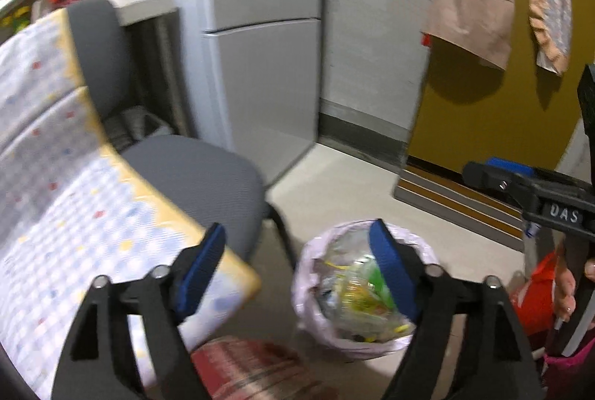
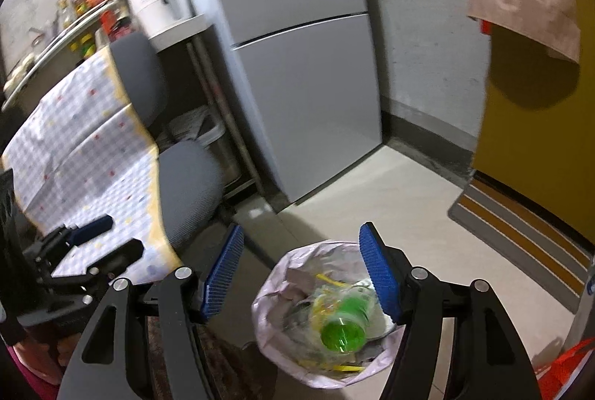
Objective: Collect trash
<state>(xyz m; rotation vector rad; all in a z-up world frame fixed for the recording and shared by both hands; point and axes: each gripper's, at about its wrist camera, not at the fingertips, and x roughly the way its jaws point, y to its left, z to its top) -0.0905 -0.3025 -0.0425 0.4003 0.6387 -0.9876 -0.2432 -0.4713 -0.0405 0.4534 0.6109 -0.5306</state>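
Observation:
A small bin lined with a white bag stands on the floor, filled with crumpled wrappers and plastic. A green plastic bottle lies on top of the trash. My left gripper hangs above the bin's left side, open, with nothing between its blue pads. My right gripper is also open and empty above the bin, its right pad over the rim. Each gripper shows in the other's view: the right gripper at the right edge, the left gripper over the table at the left.
A table with a checked cloth and a grey chair stand left of the bin. Behind are a grey fridge, a yellow door and a striped doormat. A red bag and a person's hand are at the right.

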